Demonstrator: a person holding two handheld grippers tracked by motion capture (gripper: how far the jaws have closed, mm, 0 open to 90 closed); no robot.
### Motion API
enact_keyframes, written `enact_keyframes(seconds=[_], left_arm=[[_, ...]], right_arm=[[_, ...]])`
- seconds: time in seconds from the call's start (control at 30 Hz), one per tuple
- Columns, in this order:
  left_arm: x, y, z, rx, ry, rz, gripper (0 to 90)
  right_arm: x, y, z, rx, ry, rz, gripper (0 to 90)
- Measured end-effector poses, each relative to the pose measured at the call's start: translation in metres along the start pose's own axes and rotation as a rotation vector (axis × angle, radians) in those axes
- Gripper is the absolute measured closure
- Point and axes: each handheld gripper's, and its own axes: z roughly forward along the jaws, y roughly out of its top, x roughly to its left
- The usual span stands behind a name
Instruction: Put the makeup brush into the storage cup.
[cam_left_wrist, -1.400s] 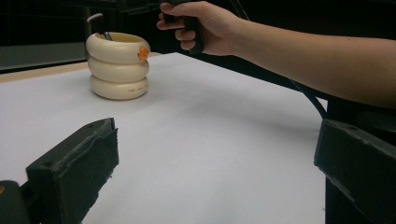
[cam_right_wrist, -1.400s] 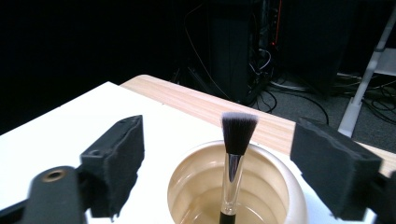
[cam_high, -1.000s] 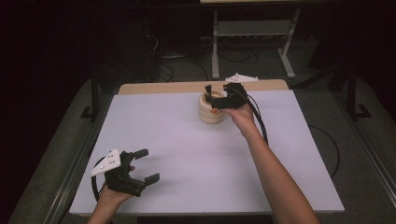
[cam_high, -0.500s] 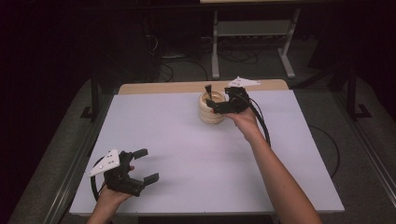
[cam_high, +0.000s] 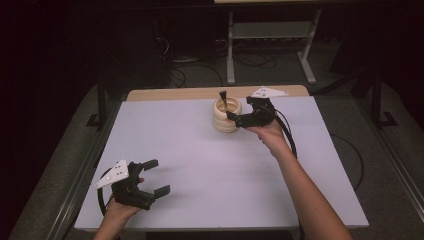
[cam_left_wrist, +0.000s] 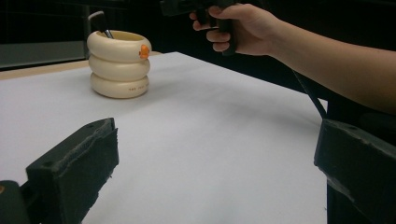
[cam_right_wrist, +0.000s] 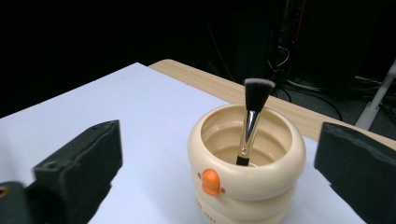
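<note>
Hovering beside a cream holder (cam_high: 227, 115) at the far middle of the white counter (cam_high: 210, 165), the right gripper (cam_high: 240, 119) has its fingers (cam_right_wrist: 77, 168) spread wide and empty, the pot framed between them in the right gripper view. A makeup brush (cam_right_wrist: 252, 119) stands inside, handle down, bristles up, leaning against the far inner wall. Judged from this, the step in hand is either taking the brush or backing off from it. To lift it well, the fingers should come in over the rim and close on the bright metal neck just under the bristles, then draw straight up, so the pot is not tipped or dragged.

The holder looks like three stacked rings of glossy cream plastic, with a small orange knob (cam_right_wrist: 210, 181) on the upper ring and faint lettering low down. The brush has a flat-cut dark head with pale tips. The left gripper (cam_high: 150, 177) rests at the near left corner, fingers (cam_left_wrist: 77, 163) wide apart, holding nothing.
</note>
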Motion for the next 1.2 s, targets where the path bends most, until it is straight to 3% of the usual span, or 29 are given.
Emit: enact_keyframes(seconds=[0.27,0.67,0.73,1.2], left_arm=[[-0.001,0.000,-0.001,0.002,0.000,0.000,0.0],[0.000,-0.001,-0.002,0.002,0.012,0.001,0.0],[0.000,-0.001,-0.003,0.001,0.013,-0.001,0.0],[0.001,0.000,-0.005,0.007,0.018,0.008,0.0]], right_arm=[[0.000,-0.007,-0.013,-0.007,0.002,-0.005,0.0],[0.005,-0.026,-0.036,-0.059,0.006,-0.014,0.0],[0.005,-0.028,-0.039,-0.042,0.005,-0.025,0.0],[0.011,-0.036,-0.063,-0.066,0.004,-0.017,0.0]])
